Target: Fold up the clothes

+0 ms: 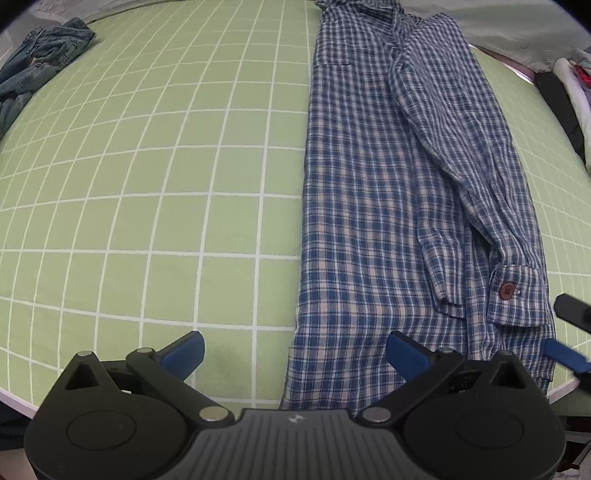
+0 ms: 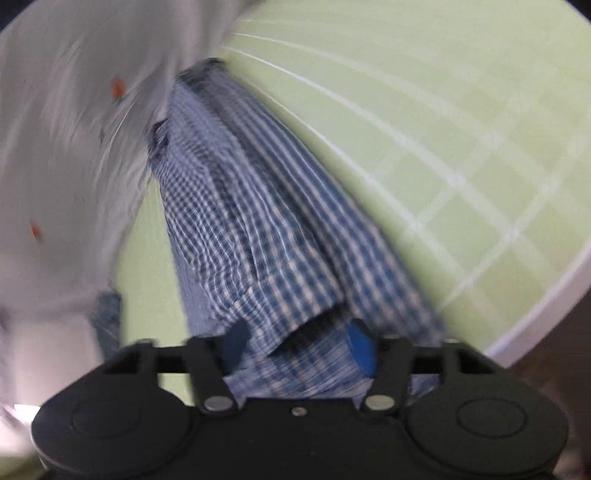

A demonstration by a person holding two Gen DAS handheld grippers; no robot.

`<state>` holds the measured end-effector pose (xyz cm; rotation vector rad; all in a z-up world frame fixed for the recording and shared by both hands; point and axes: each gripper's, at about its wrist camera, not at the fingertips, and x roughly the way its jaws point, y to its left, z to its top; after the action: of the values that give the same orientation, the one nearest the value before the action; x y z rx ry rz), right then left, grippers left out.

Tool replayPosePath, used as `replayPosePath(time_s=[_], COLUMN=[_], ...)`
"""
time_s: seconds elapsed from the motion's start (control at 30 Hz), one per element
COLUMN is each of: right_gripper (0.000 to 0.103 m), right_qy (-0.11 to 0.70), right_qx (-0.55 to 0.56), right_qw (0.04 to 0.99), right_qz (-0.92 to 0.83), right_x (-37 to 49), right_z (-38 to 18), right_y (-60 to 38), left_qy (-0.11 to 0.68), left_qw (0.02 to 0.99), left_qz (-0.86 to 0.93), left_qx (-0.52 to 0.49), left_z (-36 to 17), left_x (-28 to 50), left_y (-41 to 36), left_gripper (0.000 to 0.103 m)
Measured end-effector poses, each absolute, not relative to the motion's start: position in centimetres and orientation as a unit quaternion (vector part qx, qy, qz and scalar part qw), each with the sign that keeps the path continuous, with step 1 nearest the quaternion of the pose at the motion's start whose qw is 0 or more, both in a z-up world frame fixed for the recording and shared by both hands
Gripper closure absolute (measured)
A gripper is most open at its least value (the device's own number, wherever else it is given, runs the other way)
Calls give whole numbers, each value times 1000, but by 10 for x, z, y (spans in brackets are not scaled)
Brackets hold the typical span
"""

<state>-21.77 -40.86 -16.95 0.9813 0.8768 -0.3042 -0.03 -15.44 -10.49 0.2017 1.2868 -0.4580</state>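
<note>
A blue and white checked shirt (image 1: 388, 206) lies lengthwise on the green gridded table cover (image 1: 147, 184), folded narrow with one sleeve laid down its right side and a brown-buttoned cuff (image 1: 513, 291) near the hem. My left gripper (image 1: 295, 350) is open just above the hem, straddling the shirt's left edge. My right gripper (image 1: 570, 332) shows at the right edge beside the cuff. The right wrist view is blurred: the right gripper (image 2: 295, 345) has its jaws apart, and the shirt (image 2: 258, 240) lies between them without being pinched.
Crumpled denim jeans (image 1: 37, 55) lie at the far left corner. A pale grey garment (image 1: 517, 33) lies beyond the shirt's collar, and more clothes (image 1: 576, 81) are heaped at the far right. The table's white edge (image 2: 535, 314) runs close to the right gripper.
</note>
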Motion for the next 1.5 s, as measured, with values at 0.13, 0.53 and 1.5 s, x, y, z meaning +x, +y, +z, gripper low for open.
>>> replayPosePath(time_s=[0.13, 0.53, 1.5], right_gripper=[7, 6, 56], right_qy=[435, 485, 507], right_qx=[273, 139, 83], right_qw=[841, 851, 853], right_qz=[-170, -145, -89], right_x=[-203, -207, -208], right_z=[-157, -177, -177], right_y=[-391, -373, -355], left_qy=[584, 580, 541], left_qw=[773, 767, 762], left_qz=[-223, -246, -319], left_qx=[104, 124, 160], left_z=[-107, -120, -115], left_x=[-8, -30, -51], left_y=[-155, -171, -201], left_gripper=[0, 1, 76])
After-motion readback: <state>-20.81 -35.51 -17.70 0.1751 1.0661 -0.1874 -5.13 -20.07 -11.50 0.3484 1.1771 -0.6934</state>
